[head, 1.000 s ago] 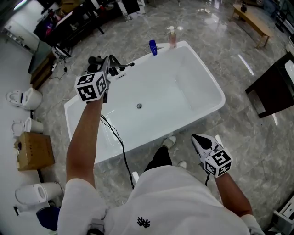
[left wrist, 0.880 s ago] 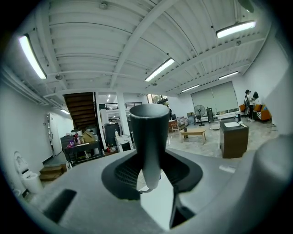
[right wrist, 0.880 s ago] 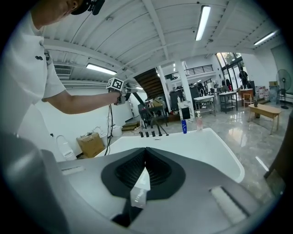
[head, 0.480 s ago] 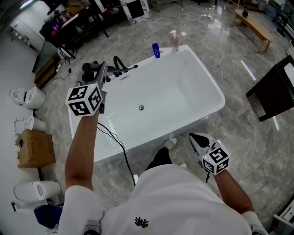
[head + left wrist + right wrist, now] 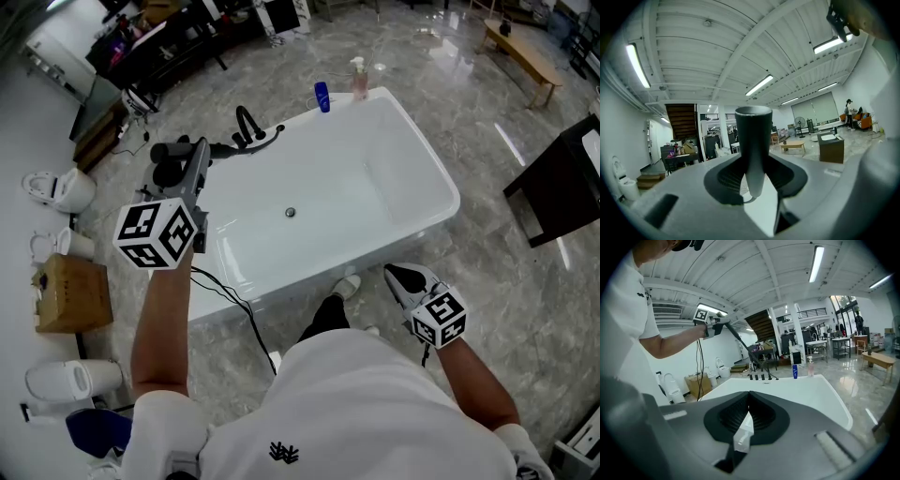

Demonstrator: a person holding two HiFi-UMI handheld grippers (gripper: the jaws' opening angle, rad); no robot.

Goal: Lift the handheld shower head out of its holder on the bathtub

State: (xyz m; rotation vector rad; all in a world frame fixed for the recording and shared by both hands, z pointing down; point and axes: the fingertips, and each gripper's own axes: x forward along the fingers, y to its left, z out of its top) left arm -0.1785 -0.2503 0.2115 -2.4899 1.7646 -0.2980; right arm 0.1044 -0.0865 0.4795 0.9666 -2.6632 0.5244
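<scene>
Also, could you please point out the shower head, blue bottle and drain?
shower head (image 5: 753, 140), left gripper view, on its handle.
blue bottle (image 5: 322, 97), head view, on its body.
drain (image 5: 291, 213), head view, its centre.

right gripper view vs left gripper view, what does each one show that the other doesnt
Only the right gripper view: the white bathtub, its black taps, and a blue bottle and a pump bottle on the rim. Only the left gripper view: the pads pressed on the handheld shower head, seen close up. Both: that shower head, clamped in the left gripper, and the staircase.
</scene>
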